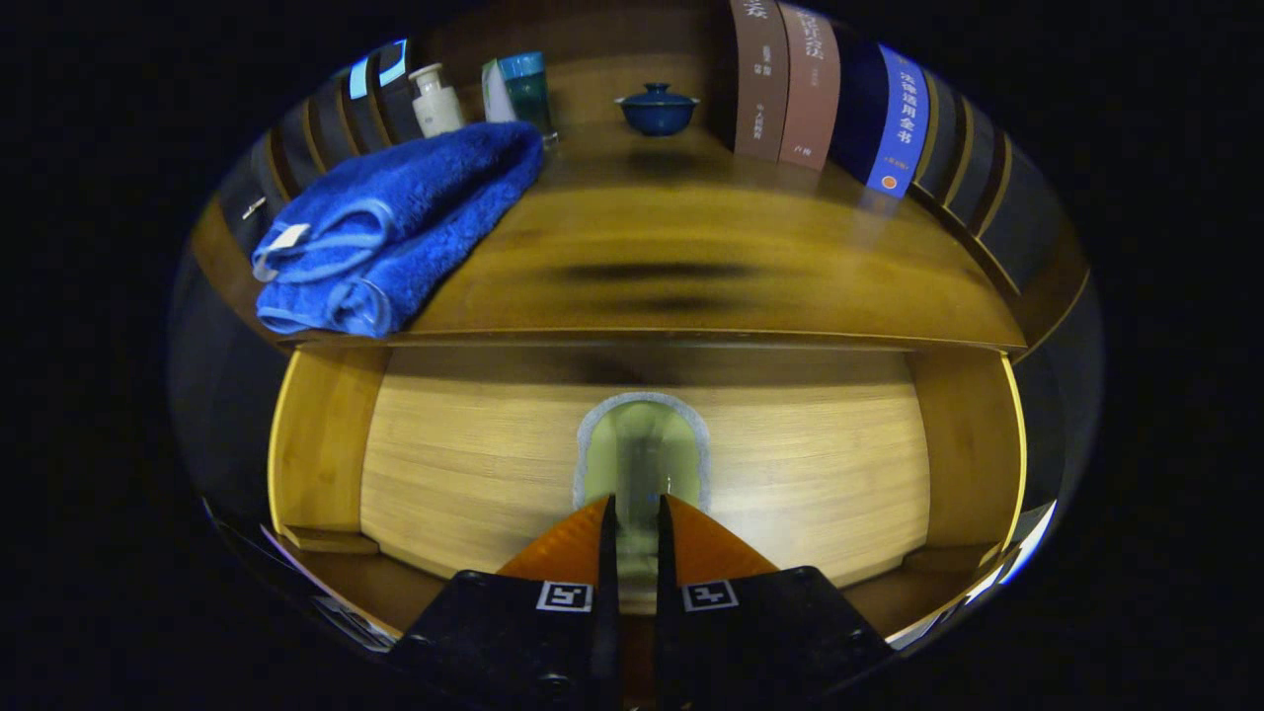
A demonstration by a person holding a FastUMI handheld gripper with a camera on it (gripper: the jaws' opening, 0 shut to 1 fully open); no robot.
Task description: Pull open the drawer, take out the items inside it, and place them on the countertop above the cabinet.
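Looking down into the open drawer [474, 464], the gripper [632, 513] is hanging low over its pale wooden floor, and the fingers are standing nearly closed, with a narrow slit between them. Just ahead of the tips, at twelve o'clock, a small greenish pad with a grey rim [642, 444] is lying flat on the drawer floor; its near end is reaching into the slit, but I cannot tell whether both fingers are pressing on it. It seems to be the one item left inside. To do this step well, I judge the fingers should be squeezing the near edge of the pad firmly, then lifting straight up until it is clearing the front lip of the table [691, 267] above before travelling forward, since a thin flat piece is likely to slip or catch on that overhang. On the table, a folded blue towel [395, 227] is lying at ten o'clock and is already taking up that corner. Beyond it a small white bottle [435, 99] and a teal container [523, 89] are standing at eleven o'clock, a dark blue lidded bowl [657, 109] at twelve, and a row of books [820, 89] at one o'clock. The bare middle of the table, straight ahead, is looking like the safest spot for setting the pad down.
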